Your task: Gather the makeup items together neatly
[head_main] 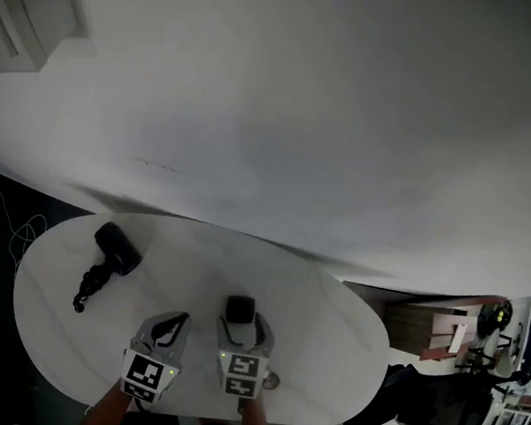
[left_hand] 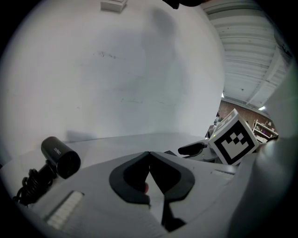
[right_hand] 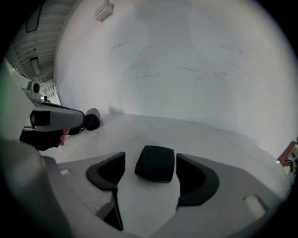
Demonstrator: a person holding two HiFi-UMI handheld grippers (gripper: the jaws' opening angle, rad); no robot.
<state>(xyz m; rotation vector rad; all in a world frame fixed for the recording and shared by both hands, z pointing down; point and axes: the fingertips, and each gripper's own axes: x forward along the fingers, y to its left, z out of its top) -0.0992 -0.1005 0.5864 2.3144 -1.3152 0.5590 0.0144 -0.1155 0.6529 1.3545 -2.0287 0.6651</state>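
My two hand-held grippers sit lowest in the head view, each topped by a white cube printed with black square markers. The left hand-held gripper (head_main: 182,319) has its grey jaws drawn together tip to tip. The right hand-held gripper (head_main: 241,321) stands with its jaws spread. The compact (head_main: 239,307), a black rounded-square case, lies flat on the tabletop (head_main: 326,355) between them. The tabletop is a smooth white oval. Well apart at the left lies a black device (head_main: 117,247) with a stubby cylindrical body and a bundled cord (head_main: 90,286). Behind it rises a plain white wall (head_main: 304,117).

In the left gripper view, the left hand-held gripper (left_hand: 149,153) shows dark matte pads that meet in a point, closed. The device (left_hand: 60,158) lies at the left, its round end toward the lens, and the cord (left_hand: 28,183) is heaped beside it. At the right edge is the other gripper's marker cube (left_hand: 233,139).

In the right gripper view, the right hand-held gripper (right_hand: 150,157) is open. The compact (right_hand: 155,163) rests between the curved black pads with a gap on each side, so neither pad touches it. Its lid is matte and slightly domed, with softened corners. The device (right_hand: 91,120) shows far left on the tabletop (right_hand: 209,139).
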